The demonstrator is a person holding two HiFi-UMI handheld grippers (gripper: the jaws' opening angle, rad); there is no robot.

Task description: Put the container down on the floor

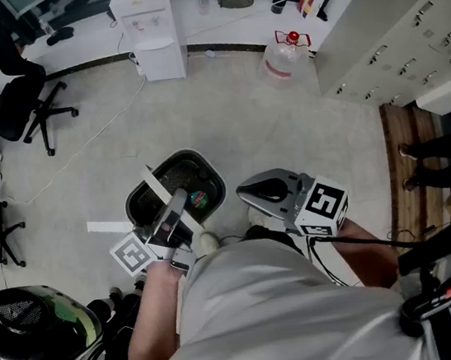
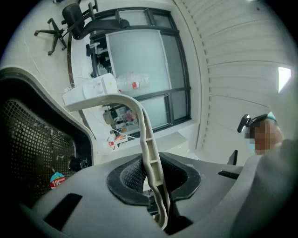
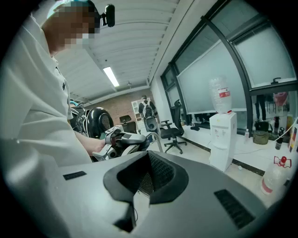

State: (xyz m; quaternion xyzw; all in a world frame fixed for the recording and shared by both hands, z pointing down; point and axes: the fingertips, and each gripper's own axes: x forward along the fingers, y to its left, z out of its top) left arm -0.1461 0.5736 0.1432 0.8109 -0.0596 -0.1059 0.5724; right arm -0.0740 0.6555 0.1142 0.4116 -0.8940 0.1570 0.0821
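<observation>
container: black oval tub [image 1: 176,192] with a dark speckled inside and a round sticker [image 1: 197,198] on the inner wall; mid-scene over the pale floor [image 1: 226,125], hung by its handle; floor contact can't be told
handle: white ribbed plastic bail [image 2: 146,139], arched
left gripper [image 2: 156,186]: jaws clamped on the handle, textured black pads either side
right gripper [image 3: 146,183]: jaws together, nothing between; just right of container, apart from it
around: white water dispenser [image 1: 152,27] far; clear water jug [image 1: 283,57] far right; black office chair [image 1: 19,104] far left; glossy black helmet [image 1: 30,327] near left; drawer cabinets [image 1: 405,33] right
in the way: white strip [image 1: 109,226] on floor just left of container
</observation>
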